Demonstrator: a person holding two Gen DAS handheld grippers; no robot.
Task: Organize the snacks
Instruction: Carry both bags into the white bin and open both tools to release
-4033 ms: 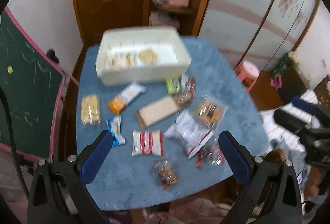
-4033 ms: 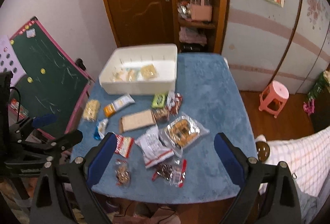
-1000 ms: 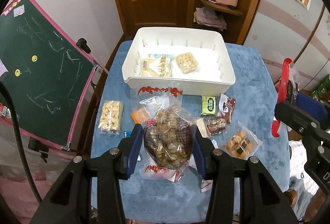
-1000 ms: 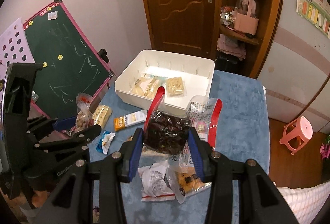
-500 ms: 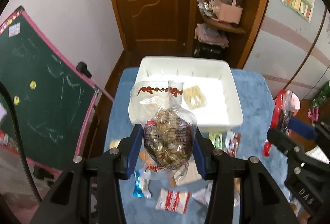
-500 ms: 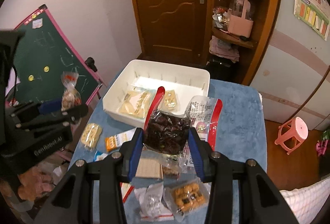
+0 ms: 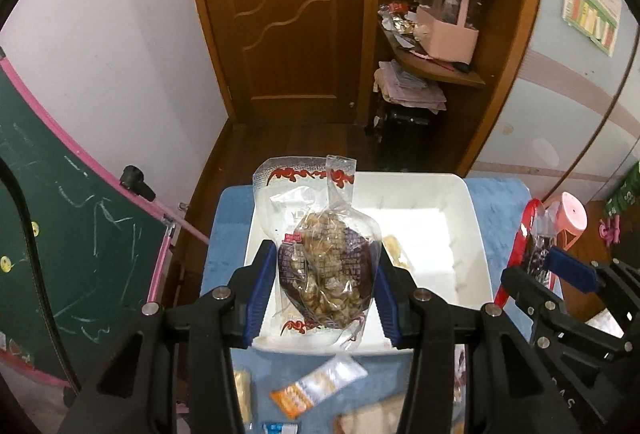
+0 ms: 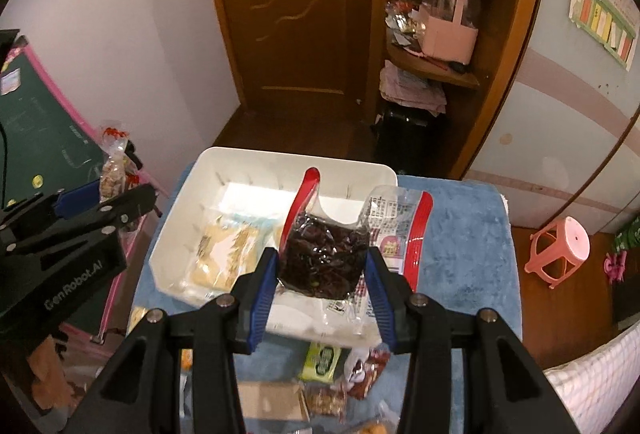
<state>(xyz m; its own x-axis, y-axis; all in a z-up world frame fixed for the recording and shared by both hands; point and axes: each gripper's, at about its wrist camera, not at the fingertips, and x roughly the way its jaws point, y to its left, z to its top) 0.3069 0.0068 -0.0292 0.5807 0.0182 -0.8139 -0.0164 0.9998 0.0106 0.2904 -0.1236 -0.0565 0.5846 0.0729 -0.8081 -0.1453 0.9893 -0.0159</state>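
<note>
My left gripper (image 7: 326,258) is shut on a clear bag of brown nuts (image 7: 328,274) with red print. It hangs over the left half of the white bin (image 7: 474,230). My right gripper (image 8: 322,262) is shut on a red-edged bag of dark snacks (image 8: 324,254), held over the near right part of the white bin (image 8: 240,156). Pale biscuit packs (image 8: 224,254) lie inside the bin. Each view shows the other gripper at its side: the right gripper (image 7: 560,270) with its bag, and the left gripper (image 8: 80,202) with the nut bag (image 8: 114,170).
The bin stands at the far end of a blue cloth table (image 8: 460,254). Loose packs lie near the front: an orange one (image 7: 316,390), a green one (image 8: 322,358), a red one (image 8: 368,366). A chalkboard (image 7: 60,234) stands left, a pink stool (image 8: 560,246) right.
Both grippers have carried their bags forward across the table, from above the loose snacks to above the bin. Both grips have stayed the same.
</note>
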